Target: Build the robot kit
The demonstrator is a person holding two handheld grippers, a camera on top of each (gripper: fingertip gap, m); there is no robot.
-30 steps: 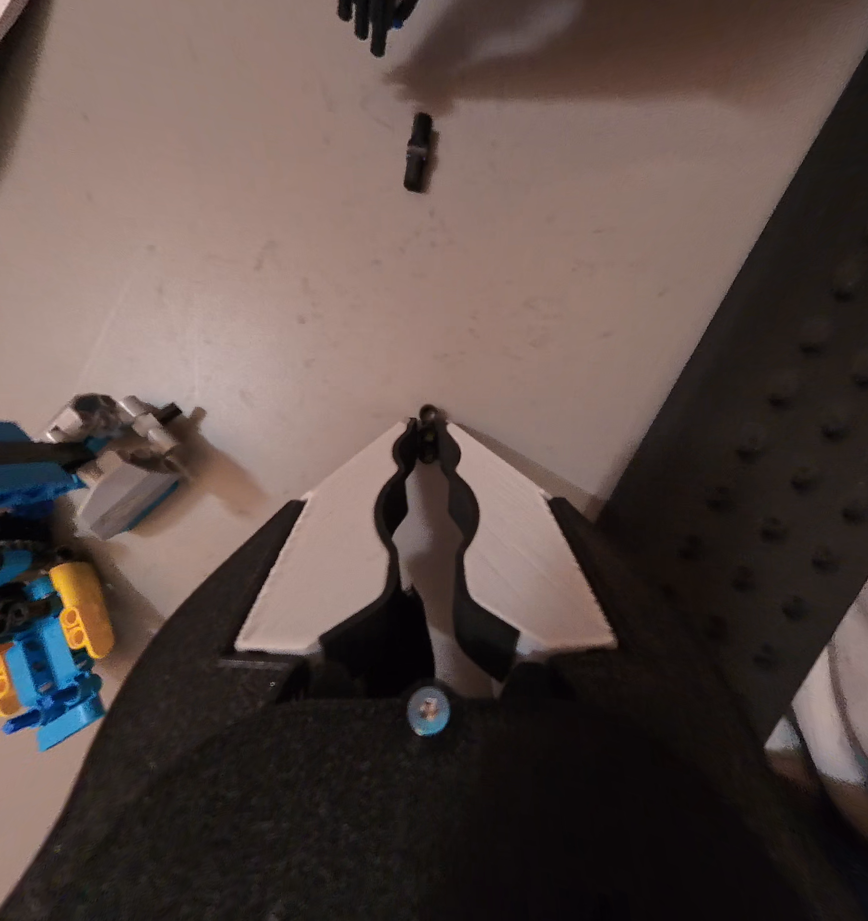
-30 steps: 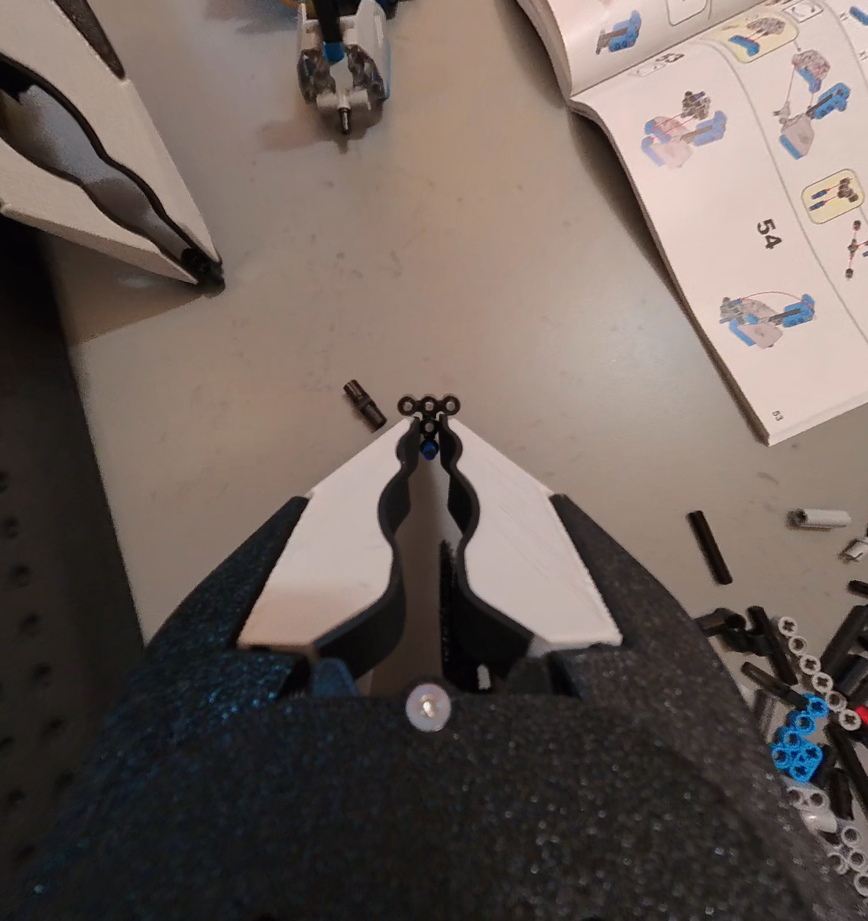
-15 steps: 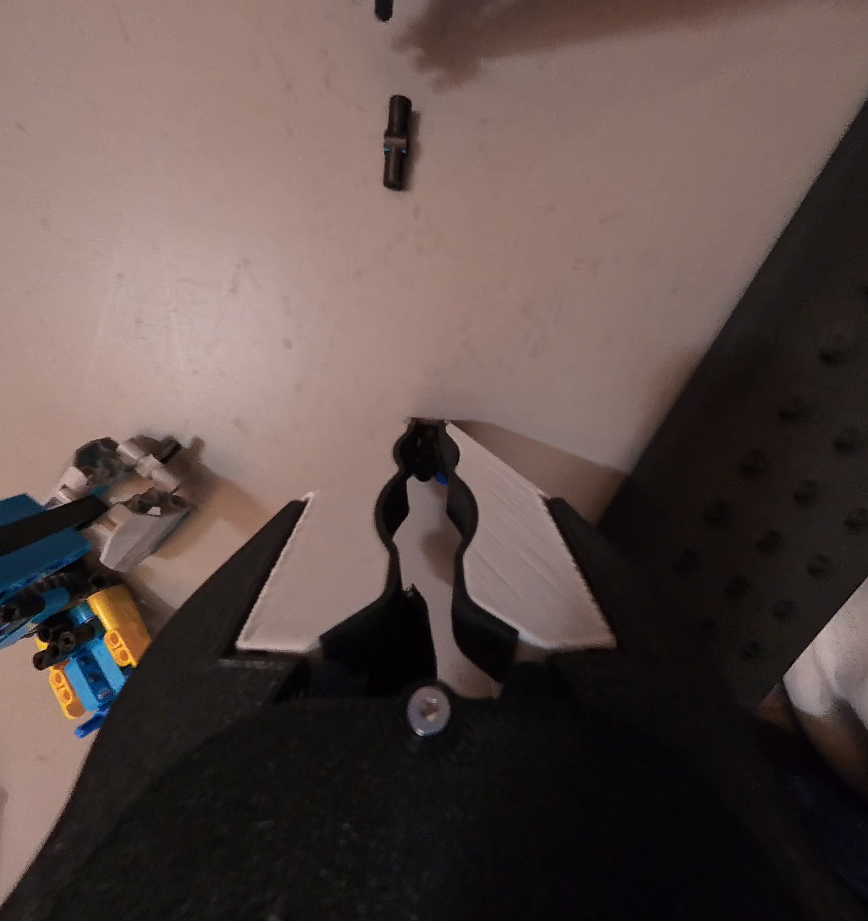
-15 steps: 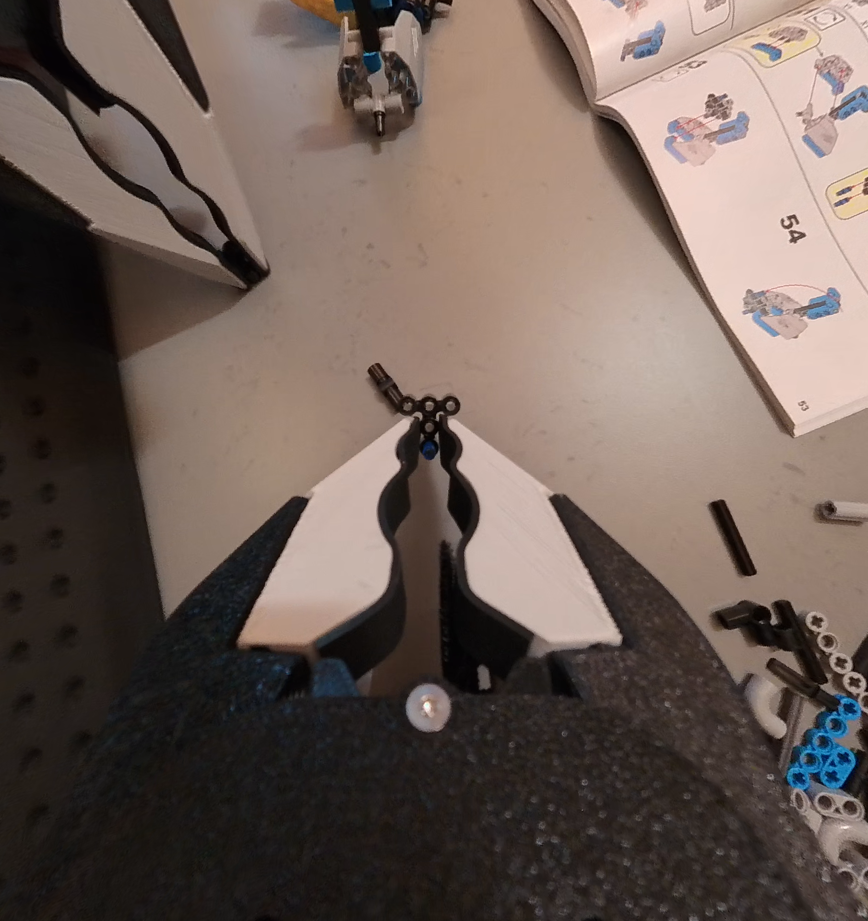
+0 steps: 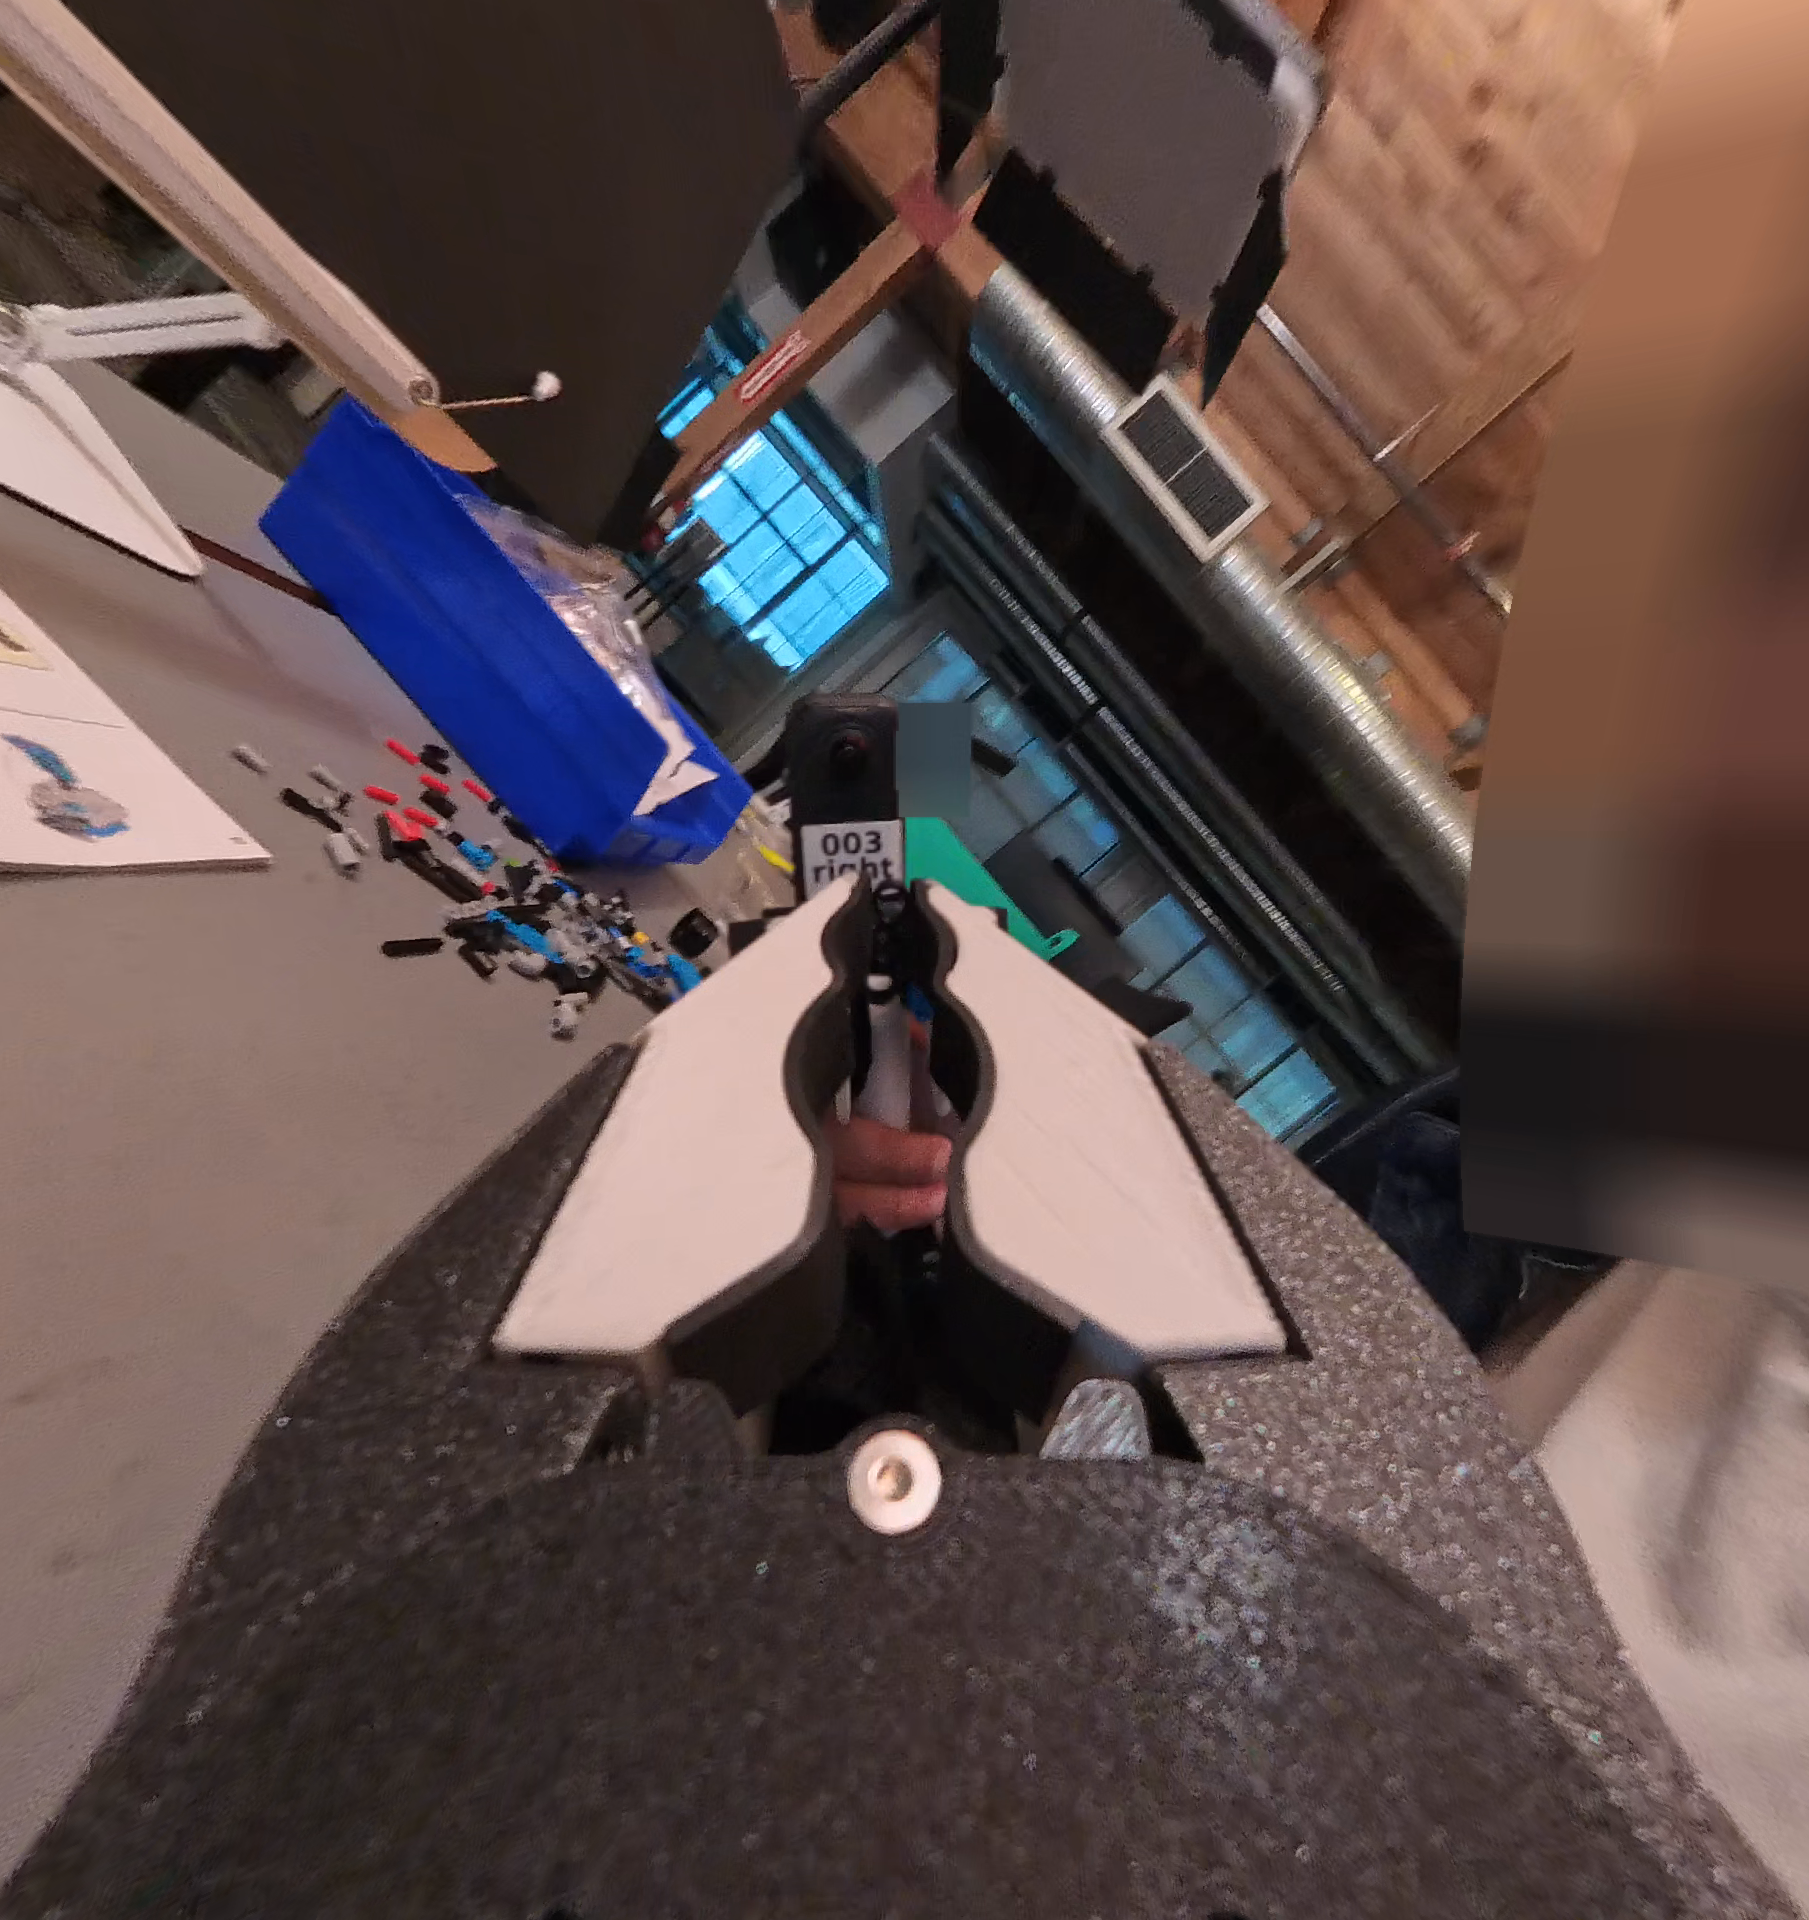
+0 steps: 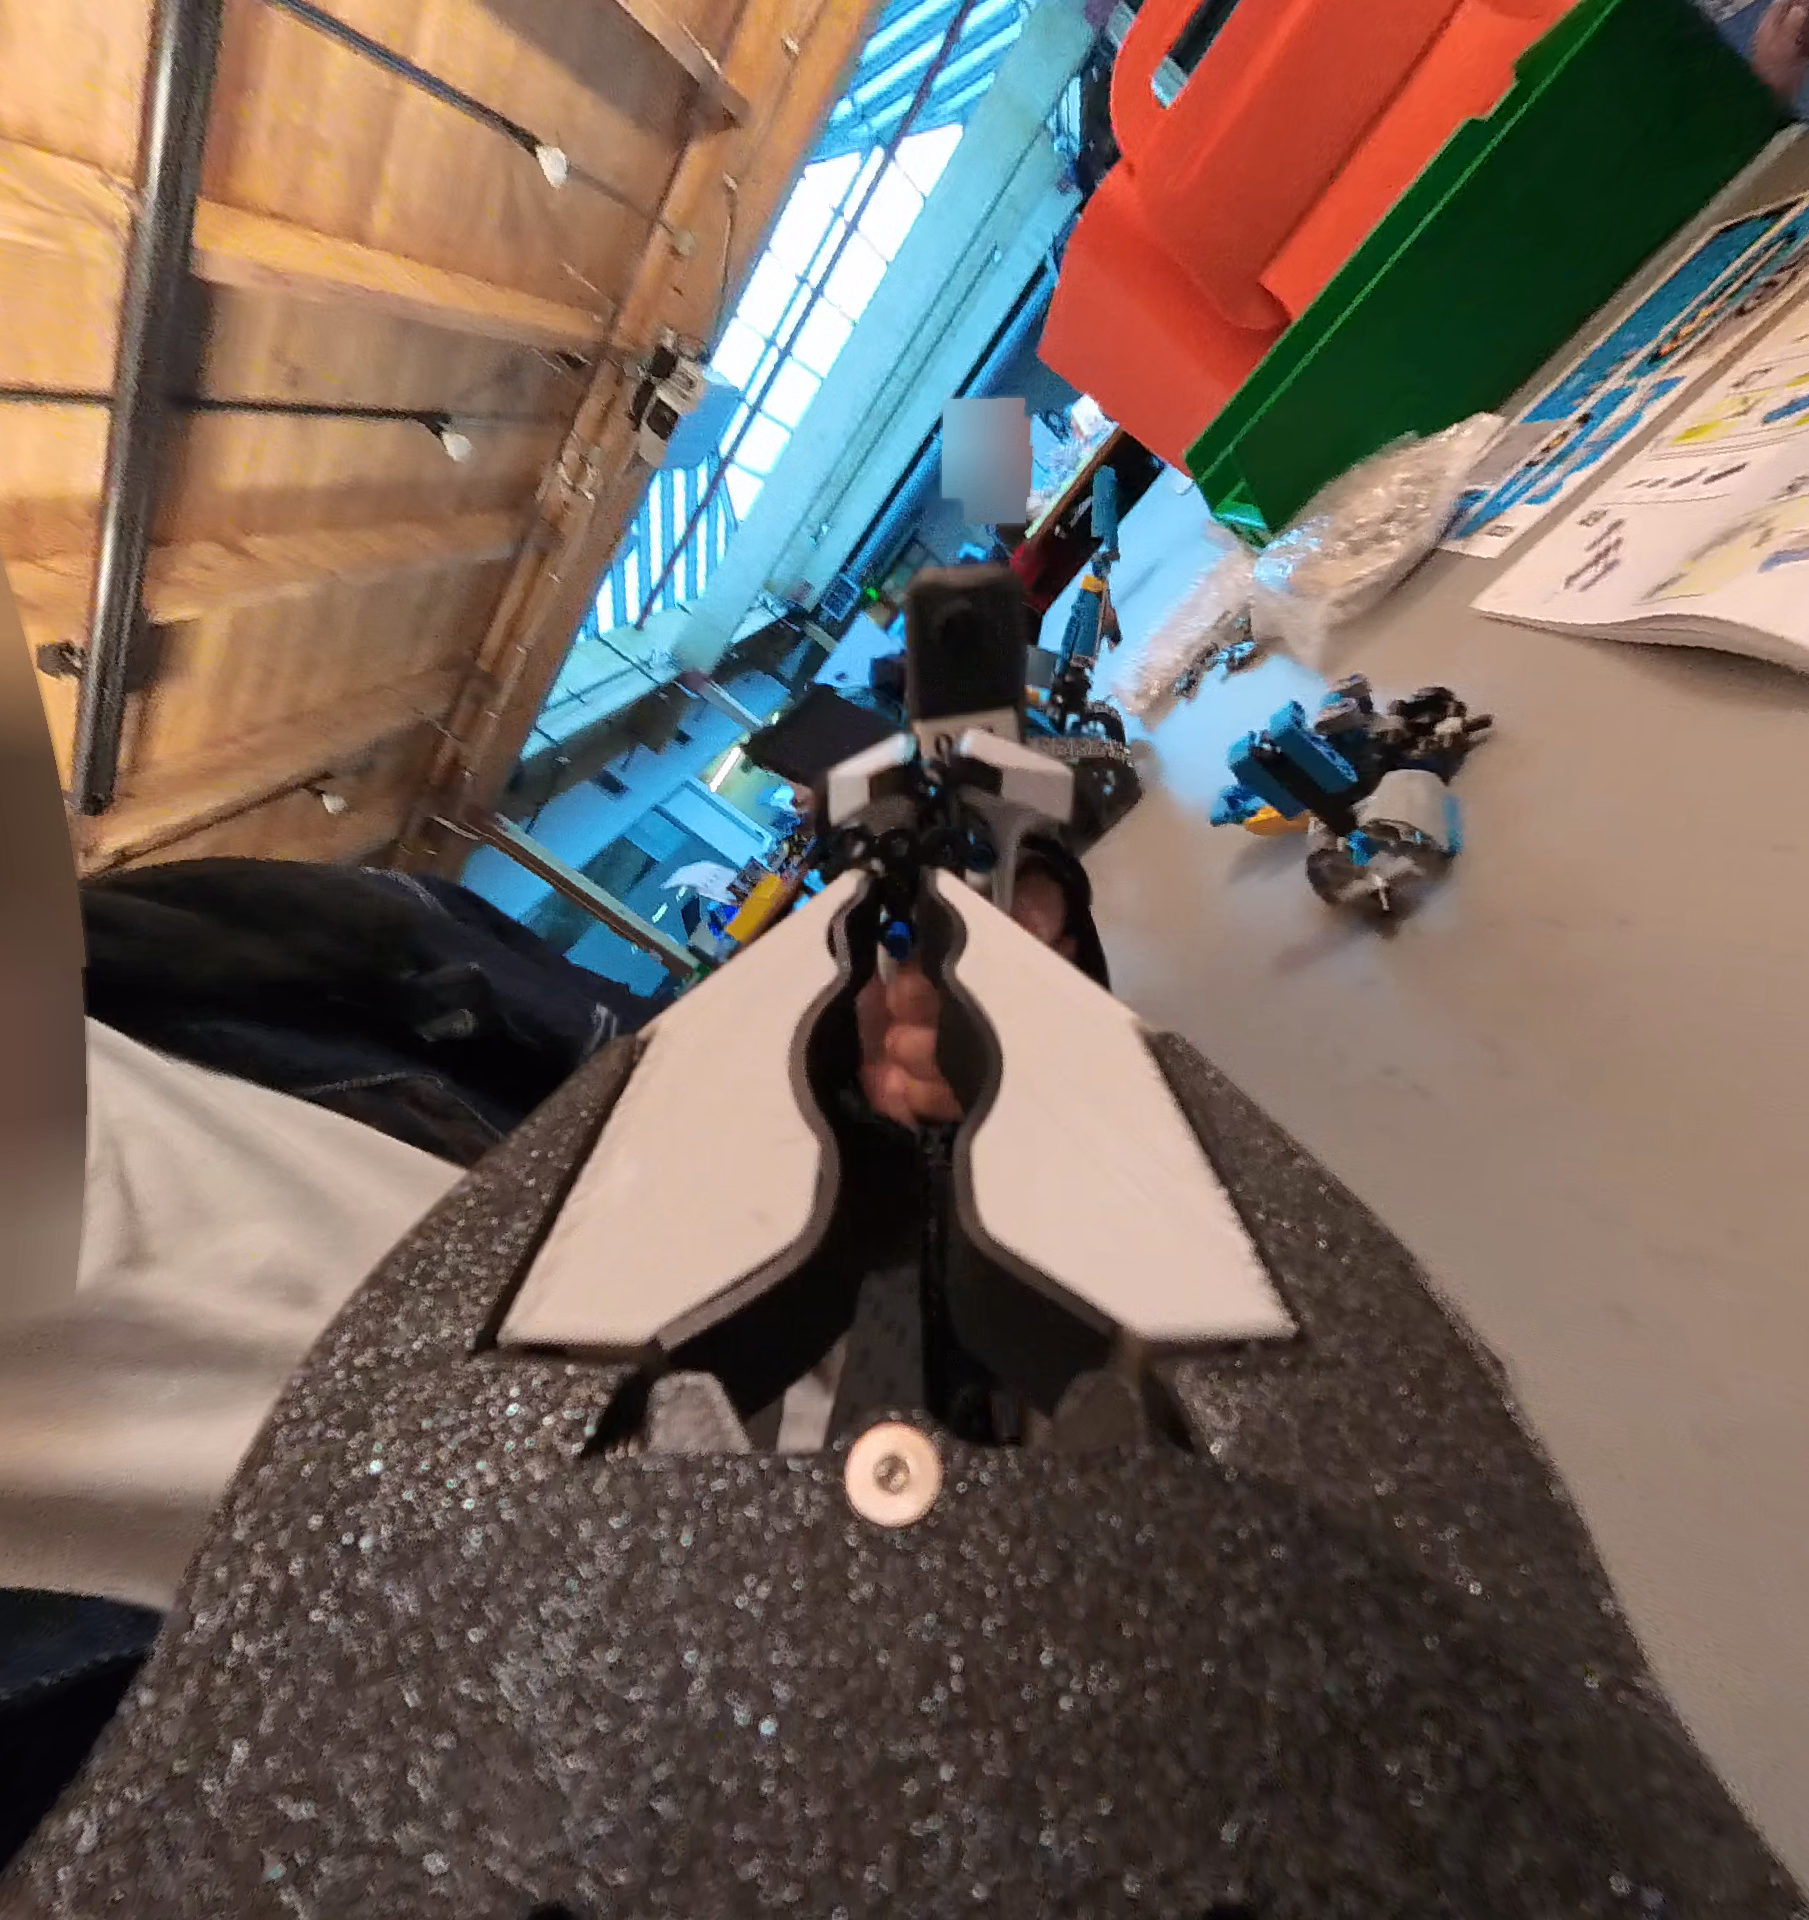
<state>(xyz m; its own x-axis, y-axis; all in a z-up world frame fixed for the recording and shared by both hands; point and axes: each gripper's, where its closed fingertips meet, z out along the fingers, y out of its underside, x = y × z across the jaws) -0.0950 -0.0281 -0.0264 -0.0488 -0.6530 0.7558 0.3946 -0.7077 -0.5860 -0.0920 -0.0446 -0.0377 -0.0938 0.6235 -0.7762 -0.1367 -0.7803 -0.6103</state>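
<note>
While both face each other, each claw (image 5: 889, 909) pinches black pieces (image 6: 895, 862).

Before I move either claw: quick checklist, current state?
1. Left claw shut on a small black piece: ok.
2. Right claw shut on a black piece with blue pin: ok.
3. Claws face each other, tips close together: ok.
4. Whether the two held pieces touch or line up: cannot tell, because of blur and overlap.
5. Both claws lifted off the grey table: ok.
6. Blue-and-yellow brick model and loose parts pile lie apart from both claws: ok.
</note>
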